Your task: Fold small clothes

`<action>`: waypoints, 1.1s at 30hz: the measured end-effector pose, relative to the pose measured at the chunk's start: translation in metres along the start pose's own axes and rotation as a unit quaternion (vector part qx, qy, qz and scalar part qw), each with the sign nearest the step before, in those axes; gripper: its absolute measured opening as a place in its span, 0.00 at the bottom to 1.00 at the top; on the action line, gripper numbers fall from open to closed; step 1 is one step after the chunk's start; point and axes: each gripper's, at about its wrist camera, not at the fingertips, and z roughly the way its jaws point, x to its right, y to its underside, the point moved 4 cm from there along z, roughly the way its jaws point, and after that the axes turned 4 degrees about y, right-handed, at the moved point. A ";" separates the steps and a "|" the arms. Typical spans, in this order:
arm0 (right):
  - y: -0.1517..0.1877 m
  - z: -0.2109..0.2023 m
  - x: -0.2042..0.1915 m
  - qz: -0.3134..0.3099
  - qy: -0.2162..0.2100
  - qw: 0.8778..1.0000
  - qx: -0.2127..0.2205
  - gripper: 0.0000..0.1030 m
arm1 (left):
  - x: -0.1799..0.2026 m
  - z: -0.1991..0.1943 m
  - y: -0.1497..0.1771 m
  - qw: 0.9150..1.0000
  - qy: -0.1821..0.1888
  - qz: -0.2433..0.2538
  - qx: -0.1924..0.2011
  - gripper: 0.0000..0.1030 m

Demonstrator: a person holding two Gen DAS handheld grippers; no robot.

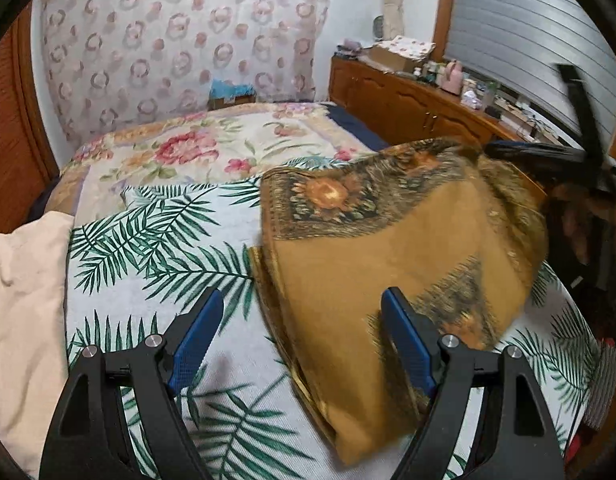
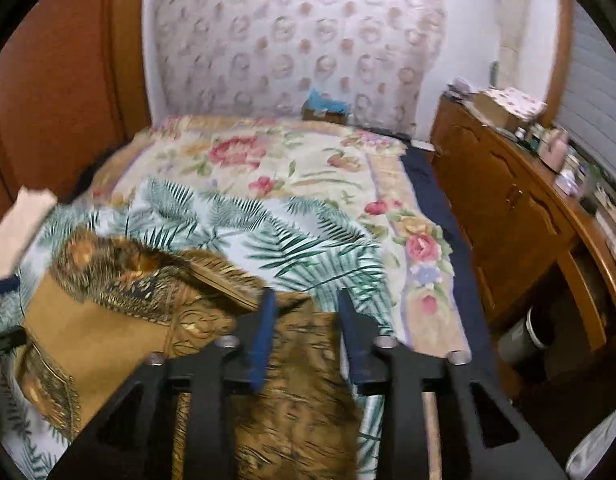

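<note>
Now your wide-open, empty left gripper (image 1: 304,308) straddles the brown cloth's (image 1: 387,240) near edge; the right gripper (image 2: 306,300), half-open, grips nothing.

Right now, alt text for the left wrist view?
A mustard-brown patterned cloth lies partly folded on a palm-leaf bedspread, with the open left hand-held gripper low over its near edge, gripping nothing. The right hand-held gripper shows blurred at the cloth's far right corner; a cream cloth lies left.
</note>
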 end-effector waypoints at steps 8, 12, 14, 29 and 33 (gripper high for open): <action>0.050 -0.021 0.035 0.045 -0.063 0.997 -0.025 0.50 | -0.019 0.025 -0.006 0.998 0.028 -0.043 -0.025 0.74; 0.069 -0.006 0.036 0.037 -0.085 0.994 -0.064 0.50 | -0.024 0.040 -0.007 0.994 0.062 -0.073 -0.047 0.60; 0.072 0.003 0.035 0.035 -0.086 0.993 -0.074 0.50 | -0.026 0.044 -0.007 0.993 0.066 -0.087 -0.055 0.59; 0.060 0.052 0.040 0.067 -0.106 0.988 -0.092 0.73 | -0.024 0.049 -0.009 0.992 0.074 -0.088 -0.056 0.40; 0.066 0.050 0.038 0.060 -0.130 0.986 -0.090 0.56 | -0.022 0.050 -0.010 0.991 0.086 -0.091 -0.052 0.18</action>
